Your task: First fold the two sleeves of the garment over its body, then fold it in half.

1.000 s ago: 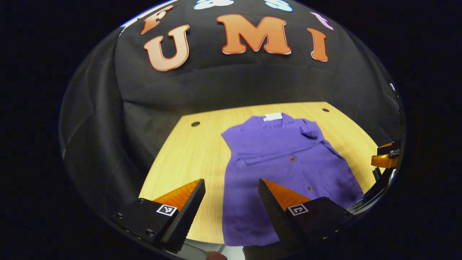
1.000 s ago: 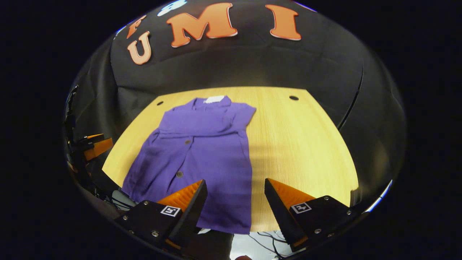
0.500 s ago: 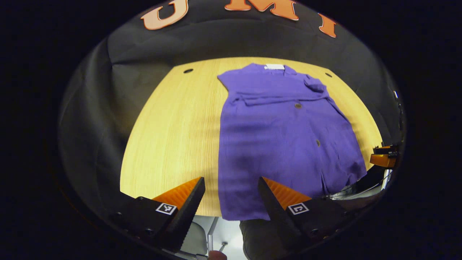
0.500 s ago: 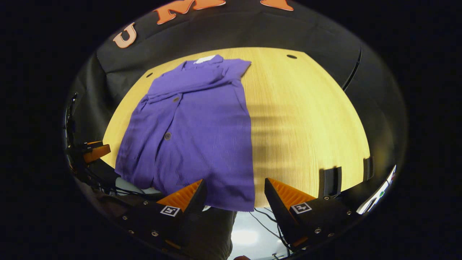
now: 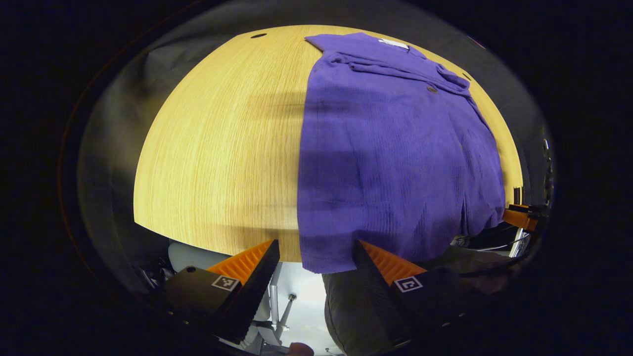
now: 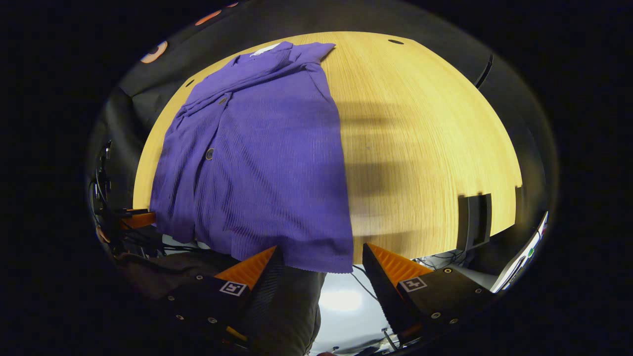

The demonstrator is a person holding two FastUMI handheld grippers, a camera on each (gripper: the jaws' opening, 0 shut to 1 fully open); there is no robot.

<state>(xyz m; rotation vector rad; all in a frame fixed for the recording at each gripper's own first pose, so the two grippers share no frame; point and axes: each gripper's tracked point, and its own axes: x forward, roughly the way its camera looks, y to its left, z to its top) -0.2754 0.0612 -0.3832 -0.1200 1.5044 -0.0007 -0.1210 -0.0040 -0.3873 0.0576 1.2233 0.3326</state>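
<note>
I have dropped both grippers toward the near hem: my left gripper [image 5: 314, 252] and right gripper [image 6: 321, 257] stand apart, empty. The shirt [image 5: 395, 148] lies on the table [image 5: 222, 148], sleeves folded, ready for halving.

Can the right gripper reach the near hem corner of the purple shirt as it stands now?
Probably yes. The right gripper is open, and the purple shirt lets its hem corner hang over the wooden table edge right between the fingers, with nothing in between.
</note>
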